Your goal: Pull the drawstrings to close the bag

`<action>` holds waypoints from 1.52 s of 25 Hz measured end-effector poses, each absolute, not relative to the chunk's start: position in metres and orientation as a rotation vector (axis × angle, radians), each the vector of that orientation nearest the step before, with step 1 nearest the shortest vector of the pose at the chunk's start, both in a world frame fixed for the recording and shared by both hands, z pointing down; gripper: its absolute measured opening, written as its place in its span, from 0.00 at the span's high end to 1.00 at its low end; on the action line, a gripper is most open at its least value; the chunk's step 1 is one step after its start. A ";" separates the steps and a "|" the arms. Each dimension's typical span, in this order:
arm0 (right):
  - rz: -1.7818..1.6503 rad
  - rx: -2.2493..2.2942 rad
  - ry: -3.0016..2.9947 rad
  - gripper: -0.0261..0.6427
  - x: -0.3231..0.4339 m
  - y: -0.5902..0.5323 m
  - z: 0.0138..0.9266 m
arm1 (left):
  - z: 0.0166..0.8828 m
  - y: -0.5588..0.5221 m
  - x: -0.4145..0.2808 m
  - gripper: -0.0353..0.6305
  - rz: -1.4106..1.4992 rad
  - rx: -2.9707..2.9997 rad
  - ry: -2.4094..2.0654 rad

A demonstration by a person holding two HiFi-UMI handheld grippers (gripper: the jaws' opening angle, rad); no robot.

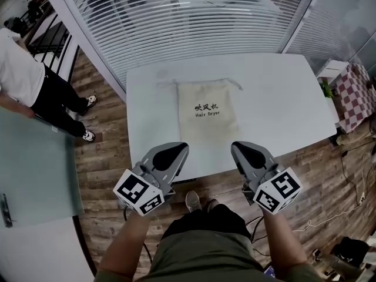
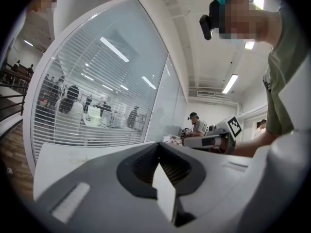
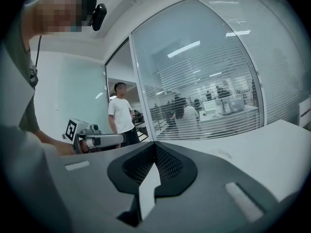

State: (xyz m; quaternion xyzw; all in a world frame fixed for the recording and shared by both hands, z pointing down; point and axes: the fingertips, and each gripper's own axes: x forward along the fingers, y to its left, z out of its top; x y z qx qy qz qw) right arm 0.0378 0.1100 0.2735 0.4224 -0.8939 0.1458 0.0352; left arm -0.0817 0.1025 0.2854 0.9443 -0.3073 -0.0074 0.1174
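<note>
A beige drawstring bag [image 1: 208, 115] with black print lies flat on the white table [image 1: 276, 104], its mouth toward the far side. Thin drawstrings trail from the mouth, one to the left [image 1: 167, 84] and one to the right [image 1: 235, 85]. My left gripper [image 1: 179, 149] hovers over the table's near edge, just short of the bag's bottom left corner, jaws shut and empty. My right gripper [image 1: 239, 148] is level with it near the bag's bottom right corner, also shut on nothing. In the left gripper view [image 2: 159, 144] and the right gripper view [image 3: 154, 144] the jaws meet with no gap; the bag is hidden there.
A glass wall with blinds [image 1: 194, 16] runs behind the table. A person in a white shirt [image 1: 20, 75] stands at the left on the wooden floor. A checkered seat [image 1: 356, 93] and cables [image 1: 346, 181] sit at the right.
</note>
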 end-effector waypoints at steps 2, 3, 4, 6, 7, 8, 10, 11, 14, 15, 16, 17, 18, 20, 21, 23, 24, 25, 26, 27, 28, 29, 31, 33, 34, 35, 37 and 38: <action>0.452 1.306 -2.742 0.95 0.040 0.103 0.275 | 0.287 0.095 -0.082 0.94 -0.015 2.762 -0.897; 0.457 1.308 -2.741 0.95 0.041 0.100 0.276 | 0.288 0.092 -0.082 0.94 -0.009 2.761 -0.899; 0.462 1.309 -2.740 0.95 0.042 0.097 0.277 | 0.289 0.088 -0.082 0.94 -0.003 2.760 -0.901; 0.470 1.308 -2.739 0.95 0.044 0.089 0.279 | 0.291 0.081 -0.082 0.94 0.007 2.755 -0.906; 0.473 1.307 -2.739 0.95 0.045 0.085 0.280 | 0.293 0.076 -0.082 0.94 0.012 2.753 -0.909; 0.475 1.305 -2.740 0.95 0.046 0.080 0.282 | 0.295 0.072 -0.082 0.94 0.018 2.751 -0.911; 0.480 1.299 -2.742 0.95 0.047 0.070 0.286 | 0.300 0.062 -0.081 0.94 0.030 2.743 -0.919; 0.482 1.293 -2.743 0.95 0.048 0.064 0.288 | 0.303 0.057 -0.081 0.94 0.036 2.739 -0.924; 0.489 1.272 -2.744 0.95 0.052 0.045 0.294 | 0.310 0.039 -0.079 0.94 0.058 2.730 -0.939; 0.490 1.265 -2.742 0.95 0.053 0.038 0.296 | 0.313 0.033 -0.079 0.94 0.067 2.726 -0.945; 0.492 1.258 -2.740 0.95 0.056 0.031 0.298 | 0.314 0.026 -0.078 0.94 0.076 2.723 -0.952; 0.494 1.252 -2.738 0.95 0.058 0.023 0.301 | 0.317 0.018 -0.077 0.94 0.085 2.718 -0.959; 0.496 1.245 -2.737 0.95 0.060 0.015 0.304 | 0.320 0.011 -0.076 0.94 0.093 2.712 -0.966; 0.497 1.231 -2.735 0.95 0.065 0.000 0.309 | 0.329 -0.002 -0.075 0.94 0.104 2.693 -0.979; 0.495 1.224 -2.733 0.95 0.068 -0.007 0.312 | 0.333 -0.009 -0.075 0.94 0.108 2.684 -0.989; 0.485 1.212 -2.729 0.95 0.073 -0.022 0.316 | 0.337 -0.024 -0.074 0.94 0.124 2.680 -1.016; 0.479 1.207 -2.726 0.95 0.076 -0.029 0.319 | 0.338 -0.031 -0.074 0.94 0.135 2.680 -1.030; 0.474 1.202 -2.722 0.95 0.079 -0.036 0.321 | 0.341 -0.037 -0.074 0.94 0.146 2.677 -1.044; 0.468 1.198 -2.718 0.95 0.082 -0.044 0.323 | 0.344 -0.044 -0.074 0.94 0.156 2.672 -1.057; 0.463 1.194 -2.714 0.95 0.086 -0.051 0.325 | 0.348 -0.051 -0.074 0.94 0.164 2.666 -1.070; 0.460 1.188 -2.711 0.95 0.089 -0.058 0.328 | 0.352 -0.058 -0.074 0.94 0.173 2.659 -1.082; 0.460 1.180 -2.708 0.95 0.092 -0.065 0.331 | 0.355 -0.065 -0.074 0.94 0.184 2.656 -1.094; 0.464 1.159 -2.704 0.95 0.097 -0.077 0.339 | 0.362 -0.078 -0.074 0.94 0.211 2.654 -1.117; 0.467 1.140 -2.701 0.95 0.101 -0.088 0.346 | 0.368 -0.090 -0.074 0.94 0.236 2.654 -1.138; 0.468 1.135 -2.698 0.95 0.103 -0.093 0.350 | 0.372 -0.095 -0.075 0.93 0.248 2.653 -1.146; 0.467 1.130 -2.693 0.95 0.106 -0.098 0.354 | 0.375 -0.100 -0.075 0.92 0.260 2.655 -1.154; 0.458 1.122 -2.683 0.95 0.111 -0.106 0.364 | 0.381 -0.110 -0.077 0.91 0.292 2.662 -1.166; 0.450 1.115 -2.678 0.95 0.112 -0.110 0.368 | 0.385 -0.115 -0.079 0.90 0.311 2.664 -1.171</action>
